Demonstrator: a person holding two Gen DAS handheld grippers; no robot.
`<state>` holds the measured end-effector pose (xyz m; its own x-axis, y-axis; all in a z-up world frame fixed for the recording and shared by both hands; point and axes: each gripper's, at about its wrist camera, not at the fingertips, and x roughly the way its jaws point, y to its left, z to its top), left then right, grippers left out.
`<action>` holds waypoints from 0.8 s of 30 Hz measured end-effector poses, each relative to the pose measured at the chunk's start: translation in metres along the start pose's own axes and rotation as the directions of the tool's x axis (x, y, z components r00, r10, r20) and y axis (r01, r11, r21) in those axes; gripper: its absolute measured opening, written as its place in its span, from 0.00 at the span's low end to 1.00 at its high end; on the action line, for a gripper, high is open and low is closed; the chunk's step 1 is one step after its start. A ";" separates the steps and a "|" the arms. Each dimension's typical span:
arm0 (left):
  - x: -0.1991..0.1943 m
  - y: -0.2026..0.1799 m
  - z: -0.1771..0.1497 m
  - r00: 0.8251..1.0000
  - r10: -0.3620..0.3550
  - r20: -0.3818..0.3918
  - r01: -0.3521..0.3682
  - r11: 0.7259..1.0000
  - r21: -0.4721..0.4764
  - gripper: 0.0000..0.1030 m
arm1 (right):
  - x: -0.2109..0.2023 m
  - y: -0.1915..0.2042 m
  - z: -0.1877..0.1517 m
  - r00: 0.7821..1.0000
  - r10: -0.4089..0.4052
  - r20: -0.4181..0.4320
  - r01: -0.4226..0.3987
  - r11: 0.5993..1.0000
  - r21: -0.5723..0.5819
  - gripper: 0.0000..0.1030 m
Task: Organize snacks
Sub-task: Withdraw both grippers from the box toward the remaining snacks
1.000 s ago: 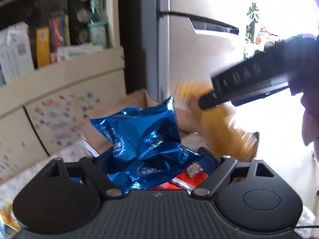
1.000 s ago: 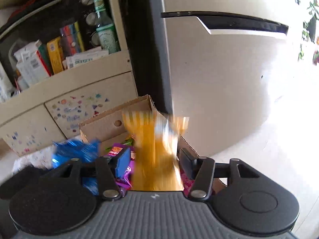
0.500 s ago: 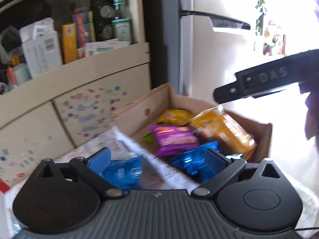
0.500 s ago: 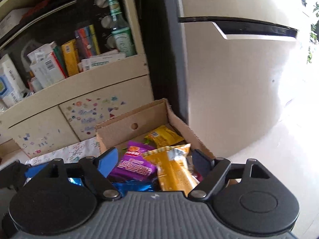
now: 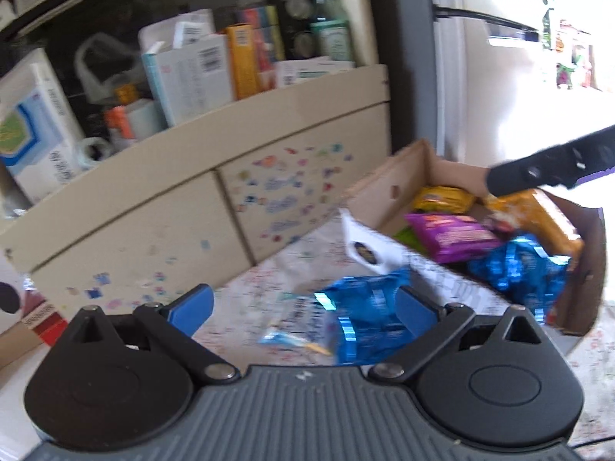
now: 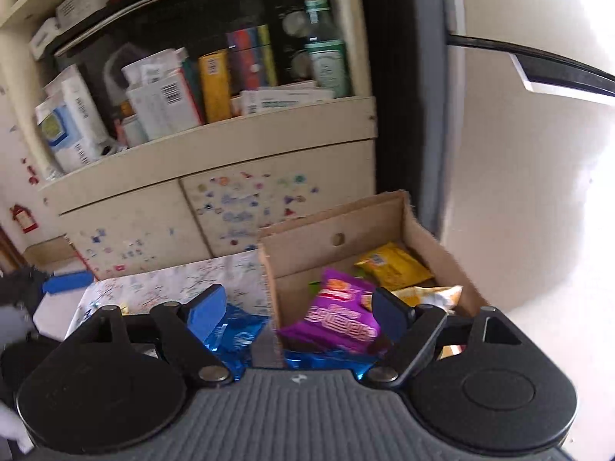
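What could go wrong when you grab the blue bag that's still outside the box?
The blue bag lies right against the box wall, so the open left gripper could catch the cardboard and shove the box. The foil looks slippery and puffy, so it might slide out of the pads or get crushed. The right gripper hangs over the box too, so the two could bump.

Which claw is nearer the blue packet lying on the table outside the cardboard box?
Left. The left claw frames the blue packet between open fingers; the right claw straddles the box wall.
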<state>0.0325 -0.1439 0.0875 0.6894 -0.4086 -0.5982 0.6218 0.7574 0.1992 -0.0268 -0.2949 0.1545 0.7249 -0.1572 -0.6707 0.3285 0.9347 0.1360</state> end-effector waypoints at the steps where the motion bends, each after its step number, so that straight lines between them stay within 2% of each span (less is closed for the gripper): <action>1: 0.001 0.006 0.000 1.000 0.018 0.000 -0.018 1.000 -0.005 0.98 | 0.002 0.003 0.000 1.000 0.009 -0.002 -0.009 1.000 -0.011 0.85; 4: 0.006 0.025 -0.002 0.997 0.079 -0.013 -0.080 0.996 -0.026 0.98 | 0.009 0.015 -0.001 0.999 0.034 -0.012 -0.035 0.999 -0.038 0.85; 11: 0.019 0.074 -0.010 0.986 0.153 -0.065 -0.159 0.982 -0.099 0.98 | 0.036 0.035 -0.008 0.992 0.102 -0.076 -0.104 0.994 -0.023 0.85; 19: 0.043 0.135 -0.033 0.968 0.175 -0.179 -0.215 0.948 -0.236 0.98 | 0.075 0.053 -0.032 0.953 0.161 -0.255 -0.134 0.984 0.119 0.85; 24: 0.055 0.164 -0.049 0.954 0.173 -0.244 -0.246 0.917 -0.313 0.98 | 0.088 0.071 -0.041 0.947 0.130 -0.293 -0.109 0.990 0.088 0.85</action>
<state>0.1546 -0.0169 0.0491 0.6747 -0.1352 -0.7256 0.2845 0.9548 0.0867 0.0355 -0.2295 0.0756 0.5517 0.0666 -0.8314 0.2997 0.9144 0.2721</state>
